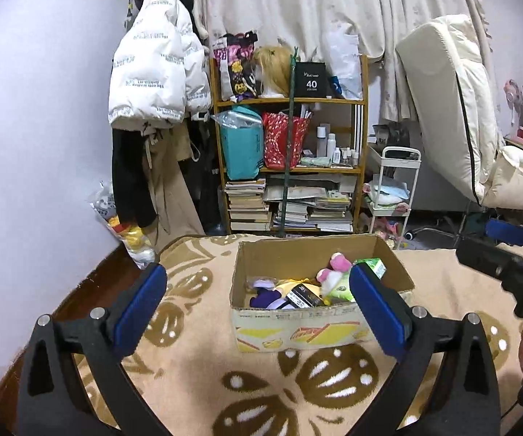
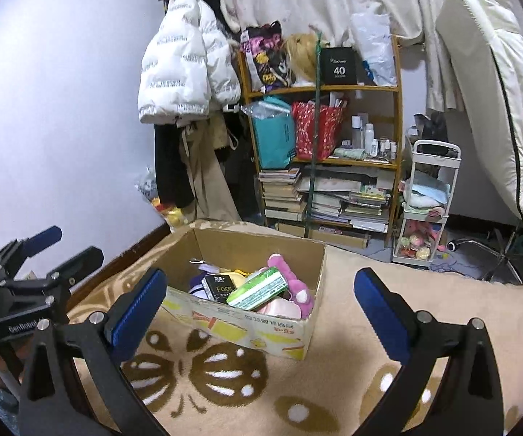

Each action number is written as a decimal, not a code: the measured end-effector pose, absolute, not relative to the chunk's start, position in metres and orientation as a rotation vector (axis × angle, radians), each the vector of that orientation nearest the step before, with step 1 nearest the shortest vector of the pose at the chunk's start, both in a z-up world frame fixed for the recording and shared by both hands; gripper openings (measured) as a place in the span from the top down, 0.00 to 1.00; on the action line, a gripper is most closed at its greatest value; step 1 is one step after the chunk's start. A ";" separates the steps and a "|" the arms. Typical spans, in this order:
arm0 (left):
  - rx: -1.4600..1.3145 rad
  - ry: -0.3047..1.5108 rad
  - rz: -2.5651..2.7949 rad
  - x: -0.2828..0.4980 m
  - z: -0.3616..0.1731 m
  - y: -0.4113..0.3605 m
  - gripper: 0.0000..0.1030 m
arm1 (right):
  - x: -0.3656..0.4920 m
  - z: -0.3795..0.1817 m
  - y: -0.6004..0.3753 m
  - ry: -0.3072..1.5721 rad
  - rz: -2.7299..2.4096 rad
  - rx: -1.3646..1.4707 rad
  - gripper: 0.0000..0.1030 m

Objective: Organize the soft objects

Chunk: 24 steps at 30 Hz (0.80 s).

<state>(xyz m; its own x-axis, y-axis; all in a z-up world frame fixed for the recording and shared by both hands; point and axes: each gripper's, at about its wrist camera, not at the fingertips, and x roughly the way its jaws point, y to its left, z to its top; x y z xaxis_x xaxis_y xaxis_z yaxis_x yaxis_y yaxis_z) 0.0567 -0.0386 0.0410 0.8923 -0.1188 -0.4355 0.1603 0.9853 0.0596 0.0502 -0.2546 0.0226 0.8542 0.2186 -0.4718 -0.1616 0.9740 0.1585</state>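
The cardboard box sits on the blanket. Inside it lie a plush toy and tissue packs. Behind the box stands a bookshelf, with a cart to the shelf's right.

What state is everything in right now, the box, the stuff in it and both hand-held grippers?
Cardboard box: open-topped, on the blanket, holding items.
Pink plush: lying in the box.
Green pack: tilted, on top of the pile.
Black Face pack: in the box.
Left hand-held gripper: open, empty.
Right hand-held gripper: open, empty.
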 end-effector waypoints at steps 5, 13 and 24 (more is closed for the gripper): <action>0.108 0.408 -0.149 0.031 0.045 -0.040 0.03 | 0.026 0.032 -0.267 0.457 0.192 0.184 0.00; 0.075 0.400 -0.135 0.008 0.042 -0.029 0.03 | 0.003 0.030 -0.271 0.428 0.139 0.180 0.00; 0.078 0.412 -0.087 0.007 0.019 -0.017 0.03 | -0.001 0.013 -0.257 0.399 0.110 0.093 0.00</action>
